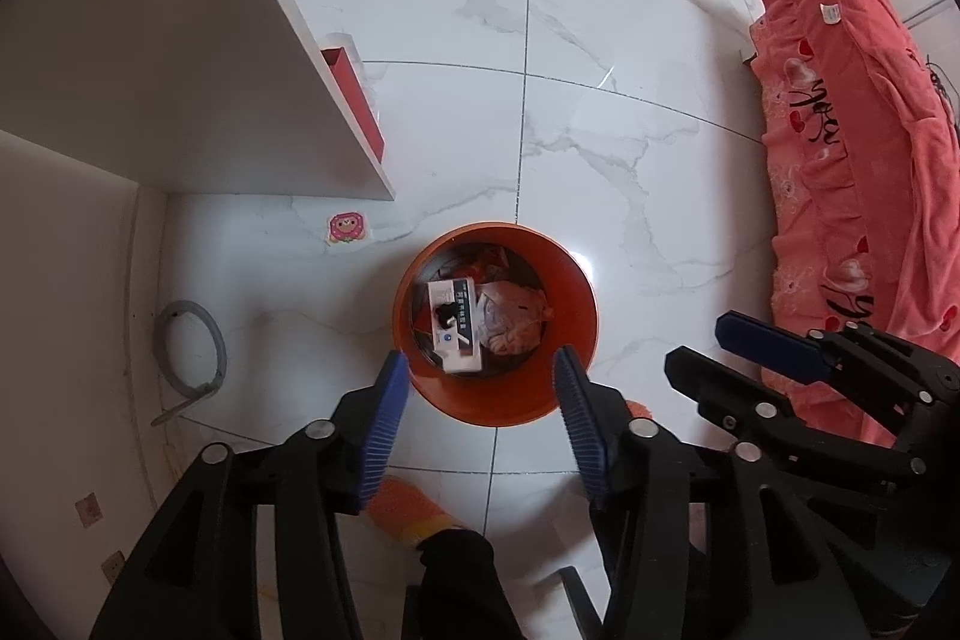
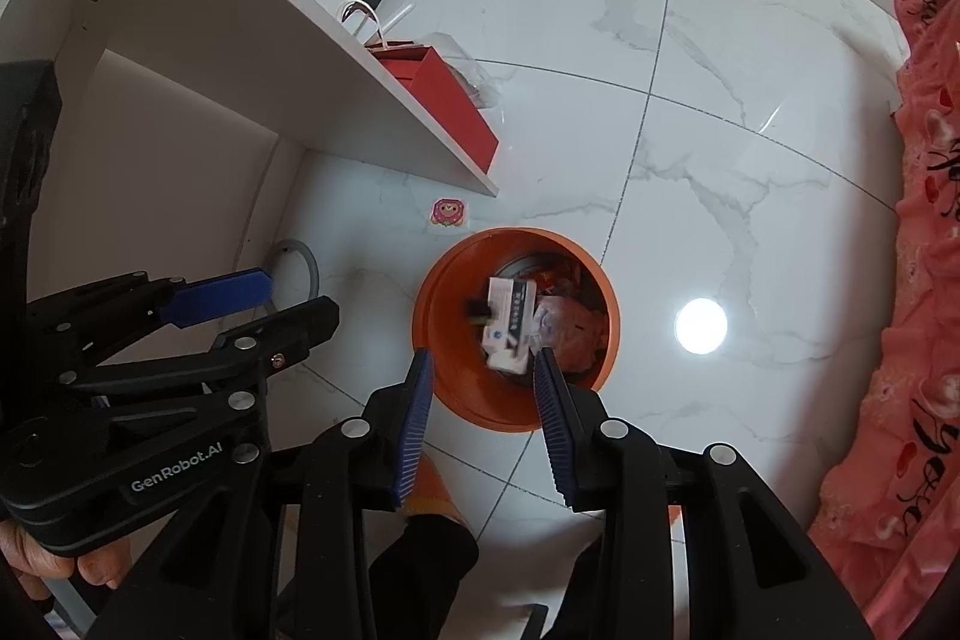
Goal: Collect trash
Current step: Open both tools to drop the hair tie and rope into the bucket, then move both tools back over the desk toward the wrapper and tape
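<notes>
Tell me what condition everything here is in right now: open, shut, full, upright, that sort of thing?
Left gripper: open, empty, held above the bin.
Right gripper: open, empty, also above the bin.
Orange trash bin: upright on the floor, no lid, partly filled.
White box: inside the bin, on top of the trash.
Crumpled plastic bag: inside the bin, beside the box.
Red paper bag: standing upright by the white panel, top open.
Pink sticker: flat on the floor.

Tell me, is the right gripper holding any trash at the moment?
No, the right gripper has its jaws spread with nothing between them, above the orange bin.
</notes>
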Demonstrator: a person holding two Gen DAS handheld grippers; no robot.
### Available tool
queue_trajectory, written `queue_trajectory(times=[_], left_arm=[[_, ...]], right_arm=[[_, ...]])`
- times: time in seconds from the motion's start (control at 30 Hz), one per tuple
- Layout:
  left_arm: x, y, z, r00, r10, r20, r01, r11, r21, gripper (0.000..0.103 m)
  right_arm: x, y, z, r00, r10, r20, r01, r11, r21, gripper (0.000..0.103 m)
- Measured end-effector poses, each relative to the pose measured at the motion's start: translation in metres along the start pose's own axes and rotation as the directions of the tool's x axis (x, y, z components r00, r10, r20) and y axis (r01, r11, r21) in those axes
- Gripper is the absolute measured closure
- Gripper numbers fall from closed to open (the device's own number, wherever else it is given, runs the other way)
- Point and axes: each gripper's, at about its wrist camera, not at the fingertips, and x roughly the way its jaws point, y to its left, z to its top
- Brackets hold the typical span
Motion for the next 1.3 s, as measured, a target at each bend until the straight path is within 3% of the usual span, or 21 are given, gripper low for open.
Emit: queue_trajectory(times=[0.1, 0.37, 0.83, 0.93, 0.97, 1.0, 1.07, 1.3], left_arm=[[0.000, -0.001, -0.001, 1.000, 0.008, -0.001, -0.008, 1.000, 0.001, 0.043], [-0.011, -0.004, 0.000, 1.000, 0.009, 0.007, -0.009, 1.000, 0.012, 0.042], [-0.104, -0.023, -0.020, 0.992, 0.022, 0.127, -0.025, 0.999, 0.023, 0.042], [-0.137, -0.027, -0.028, 0.983, 0.029, 0.184, -0.033, 0.999, 0.017, 0.042], [-0.149, -0.027, -0.032, 0.979, 0.029, 0.203, -0.032, 0.999, 0.013, 0.039], [-0.161, -0.026, -0.036, 0.974, 0.040, 0.223, -0.042, 0.999, 0.004, 0.029], [-0.181, -0.025, -0.045, 0.960, 0.066, 0.273, -0.066, 0.998, -0.010, 0.024], [-0.244, -0.010, -0.076, 0.915, 0.129, 0.383, -0.101, 0.991, -0.093, 0.024]], right_arm=[[-0.004, -0.002, 0.000, 1.000, -0.003, 0.004, 0.003, 1.000, 0.007, 0.067], [-0.023, 0.000, -0.002, 1.000, -0.001, 0.015, 0.001, 1.000, 0.010, 0.067], [-0.150, 0.023, -0.013, 0.988, 0.036, 0.150, -0.029, 0.998, -0.051, 0.062], [-0.189, 0.031, -0.017, 0.979, 0.056, 0.198, -0.044, 0.997, -0.068, 0.061], [-0.198, 0.034, -0.018, 0.976, 0.063, 0.207, -0.049, 0.996, -0.074, 0.061], [-0.214, 0.039, -0.020, 0.971, 0.076, 0.227, -0.057, 0.994, -0.091, 0.061], [-0.236, 0.047, -0.023, 0.963, 0.088, 0.255, -0.058, 0.991, -0.122, 0.056], [-0.293, 0.088, -0.031, 0.938, 0.154, 0.310, -0.077, 0.966, -0.245, 0.054]])
